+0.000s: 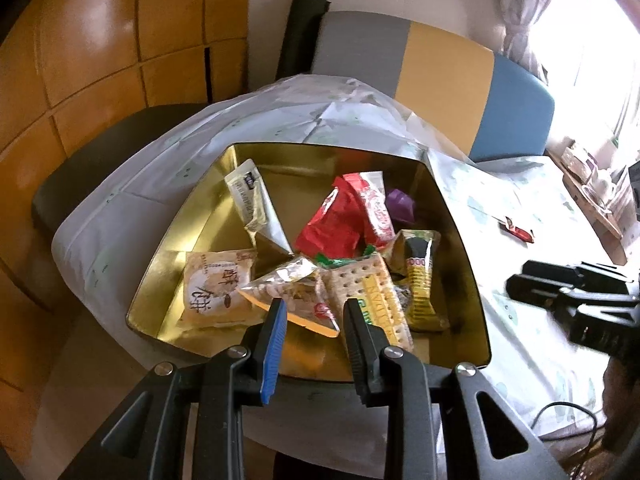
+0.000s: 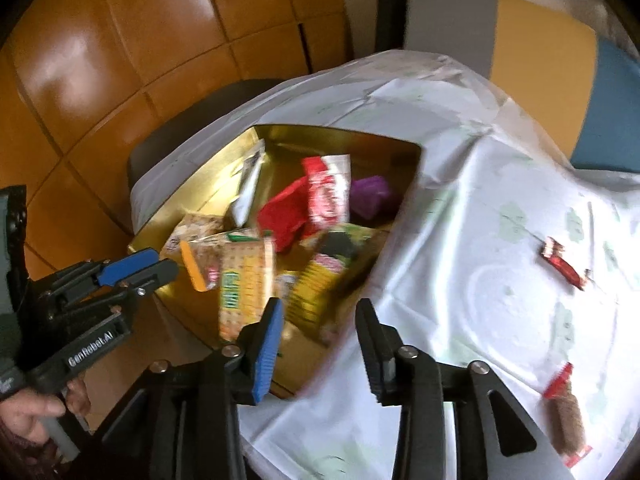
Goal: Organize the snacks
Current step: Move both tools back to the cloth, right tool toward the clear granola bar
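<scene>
A gold tin (image 1: 188, 236) sits on the white tablecloth and holds several snack packets: a red wrapper (image 1: 332, 228), a cracker pack (image 1: 372, 292), a yellow bar (image 1: 420, 280) and a cream cake pack (image 1: 216, 292). My left gripper (image 1: 316, 312) is open and empty, just above the tin's near edge; it also shows in the right wrist view (image 2: 140, 264). My right gripper (image 2: 320, 312) is open and empty, above the tin's near right corner (image 2: 352, 280). A red bar (image 2: 564, 264) and a red-ended snack (image 2: 564, 412) lie on the cloth to the right.
A grey, yellow and blue bench back (image 1: 440, 72) stands behind the table. A dark chair (image 1: 80, 168) stands at the left over an orange tiled floor (image 1: 80, 60). Clutter (image 1: 596, 188) sits at the table's far right.
</scene>
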`<state>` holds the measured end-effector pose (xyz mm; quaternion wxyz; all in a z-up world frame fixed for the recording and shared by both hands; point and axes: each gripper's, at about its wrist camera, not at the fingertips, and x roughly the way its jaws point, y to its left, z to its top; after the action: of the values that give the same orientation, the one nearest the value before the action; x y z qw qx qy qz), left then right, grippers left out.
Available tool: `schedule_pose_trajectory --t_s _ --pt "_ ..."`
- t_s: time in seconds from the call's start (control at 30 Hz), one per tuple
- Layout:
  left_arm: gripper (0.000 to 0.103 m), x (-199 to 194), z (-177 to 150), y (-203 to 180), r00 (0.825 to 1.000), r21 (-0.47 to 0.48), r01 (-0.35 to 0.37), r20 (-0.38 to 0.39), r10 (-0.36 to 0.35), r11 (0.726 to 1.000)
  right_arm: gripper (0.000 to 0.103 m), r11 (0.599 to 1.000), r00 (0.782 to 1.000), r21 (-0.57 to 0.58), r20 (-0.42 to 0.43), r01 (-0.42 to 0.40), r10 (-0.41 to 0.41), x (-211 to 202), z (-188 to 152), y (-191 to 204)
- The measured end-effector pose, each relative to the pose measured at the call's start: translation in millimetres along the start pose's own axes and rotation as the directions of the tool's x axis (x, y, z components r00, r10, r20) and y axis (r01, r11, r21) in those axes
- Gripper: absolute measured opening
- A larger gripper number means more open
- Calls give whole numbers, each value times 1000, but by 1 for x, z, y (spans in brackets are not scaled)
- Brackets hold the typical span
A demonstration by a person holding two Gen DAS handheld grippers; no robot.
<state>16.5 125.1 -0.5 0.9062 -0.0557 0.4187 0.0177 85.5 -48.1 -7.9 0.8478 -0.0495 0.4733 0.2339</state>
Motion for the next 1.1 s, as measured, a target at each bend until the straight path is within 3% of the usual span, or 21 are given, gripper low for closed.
schedule_pose_trajectory --t_s 0.33,0.5,0.63,0.77,0.83,0.93,1.1 --pt "29 -2 2 -27 1000 74 29 4 -29 997 47 979 985 110 -38 171 -167 -28 -36 -100" --pt "29 0 5 -42 999 107 46 -6 -46 993 53 955 968 160 -69 249 -240 -42 -52 -150" --pt "29 1 5 -58 998 148 57 -9 -56 987 64 937 955 191 -97 293 -279 -50 -65 -191" --pt "29 3 6 -73 998 187 56 -16 -54 981 65 895 947 308 -111 323 -303 -52 -81 -233" --pt "29 5 7 -83 998 210 66 -21 -63 975 65 849 939 401 -149 344 -310 -52 -88 -254" --pt "30 8 7 -97 996 235 83 -33 -77 968 66 816 940 470 -128 338 -316 -60 -88 -267" --pt "30 14 6 -123 993 290 118 -54 -107 950 79 769 946 560 -100 309 -308 -71 -91 -279"
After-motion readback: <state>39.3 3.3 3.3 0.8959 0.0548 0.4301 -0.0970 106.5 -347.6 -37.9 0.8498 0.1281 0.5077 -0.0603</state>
